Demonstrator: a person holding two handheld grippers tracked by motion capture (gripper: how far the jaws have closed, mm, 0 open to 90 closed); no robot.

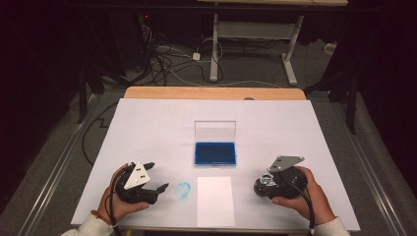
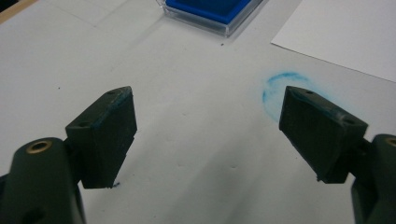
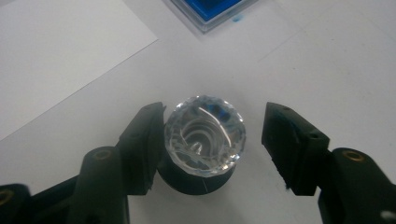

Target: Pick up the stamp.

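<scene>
Standing on the white table cover (image 1: 147,128) between the spread jaws of the right gripper (image 3: 212,135), a clear faceted stamp (image 3: 205,135) touches one jaw only, near the blue ink pad (image 1: 215,153) and paper sheet (image 1: 215,200); left gripper (image 2: 208,116) released, empty.

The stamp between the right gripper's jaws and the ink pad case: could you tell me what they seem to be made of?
The stamp has a clear faceted top, probably acrylic or glass, glossy with bright reflections, on a matte black base. The ink pad case looks like clear hard plastic: see-through raised lid, transparent rim around a matte blue pad, likely felt or foam.
</scene>
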